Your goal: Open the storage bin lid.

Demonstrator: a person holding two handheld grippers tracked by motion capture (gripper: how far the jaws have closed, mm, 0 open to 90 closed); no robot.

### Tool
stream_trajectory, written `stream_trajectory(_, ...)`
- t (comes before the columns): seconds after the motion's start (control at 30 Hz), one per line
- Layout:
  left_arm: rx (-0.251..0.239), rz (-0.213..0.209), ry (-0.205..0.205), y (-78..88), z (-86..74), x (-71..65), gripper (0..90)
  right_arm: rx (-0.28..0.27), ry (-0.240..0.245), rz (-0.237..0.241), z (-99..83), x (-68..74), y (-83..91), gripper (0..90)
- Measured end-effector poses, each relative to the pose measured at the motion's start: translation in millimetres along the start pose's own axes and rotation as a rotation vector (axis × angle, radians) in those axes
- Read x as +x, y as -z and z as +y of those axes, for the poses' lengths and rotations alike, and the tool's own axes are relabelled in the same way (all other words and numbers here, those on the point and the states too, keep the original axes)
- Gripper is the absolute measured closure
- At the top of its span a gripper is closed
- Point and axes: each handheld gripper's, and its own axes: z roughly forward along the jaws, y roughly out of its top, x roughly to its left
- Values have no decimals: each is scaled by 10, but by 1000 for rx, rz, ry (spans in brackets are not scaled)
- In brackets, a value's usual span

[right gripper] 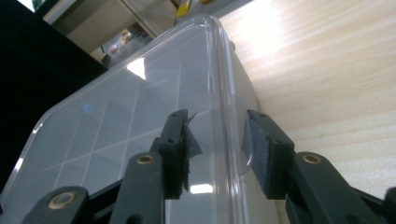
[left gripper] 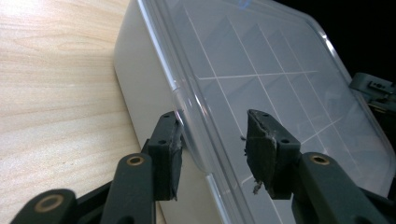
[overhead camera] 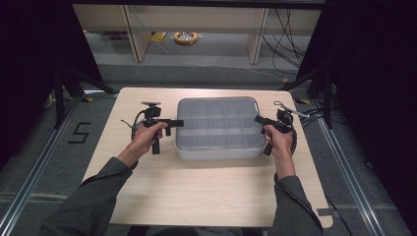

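Between the two tongs, on the pale wooden bench [overhead camera: 206, 196], sits a white compartment box [overhead camera: 219, 152] under a clear lid [overhead camera: 219, 125]. Through the lid a grid of dividers shows.

The left tongs [overhead camera: 178, 123] reach in from the box's left side, level with the lid's edge. In the left gripper view [left gripper: 212, 154] one jaw stands outside the box, its pad against the lid's rim where a small clear tab juts out; the other jaw hangs over the lid's top, and I cannot tell whether its worn pad touches the plastic. The jaws straddle the rim with a gap between them, so the grip does not look complete. The bench lies outward of the outer jaw, and the lid stretches away beyond the inner one.

The right tongs [overhead camera: 259, 119] come at the opposite side. In the right gripper view [right gripper: 217, 149] the jaws stand either side of the lid's raised edge: one pad over the lid's top, the other outside, beside a clear tab on the box's wall. Both pads sit close to the rim, yet a sliver of space seems to remain on each side, so this pair also stands apart around the edge rather than pinching it.

A person's hands hold both tools, grey sleeves running back from them.
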Motion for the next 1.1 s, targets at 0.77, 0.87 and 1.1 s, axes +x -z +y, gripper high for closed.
stream_trajectory(0.77, -114, -33, -71, 492, 36, -273, 642, -116, -31, 108, -10, 197, 441, 659)
stream_trajectory(0.87, -133, -42, -81, 584, 2, -319, 654, -104, -49, 134, -38, 251, 564, 659)
stream_trajectory(1.1, -138, -72, -101, 734, -116, -358, 663, -136, 9, 161, -116, 292, 748, 663)
